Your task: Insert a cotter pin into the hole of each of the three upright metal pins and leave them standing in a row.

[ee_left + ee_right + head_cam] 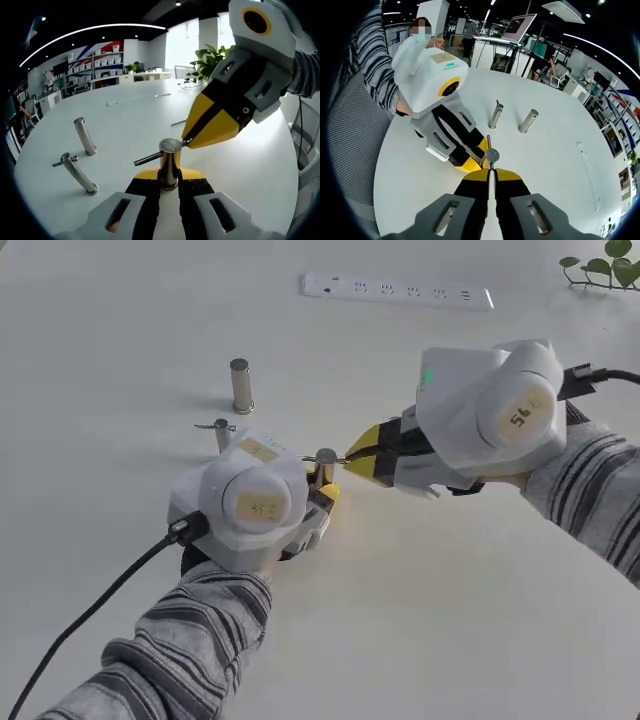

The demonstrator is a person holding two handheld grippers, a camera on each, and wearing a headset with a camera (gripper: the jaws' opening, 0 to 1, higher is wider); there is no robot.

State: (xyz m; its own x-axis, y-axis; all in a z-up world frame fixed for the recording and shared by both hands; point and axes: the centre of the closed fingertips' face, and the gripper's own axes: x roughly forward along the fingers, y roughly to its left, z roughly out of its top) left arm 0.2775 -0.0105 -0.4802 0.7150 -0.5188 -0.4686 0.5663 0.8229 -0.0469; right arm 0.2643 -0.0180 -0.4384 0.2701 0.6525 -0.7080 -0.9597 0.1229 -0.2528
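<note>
While L fingers [146, 194] clamp metal pin [170, 162], R fingers [475, 199] pinch cotter pin [148, 159]; white table [125, 127] (shelves [100, 62] behind).

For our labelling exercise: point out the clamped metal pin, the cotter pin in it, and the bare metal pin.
clamped metal pin [170, 169], left gripper view, middle of its shaft.
cotter pin [148, 159], left gripper view, its protruding end.
bare metal pin [85, 136], left gripper view, mid-shaft.
</note>
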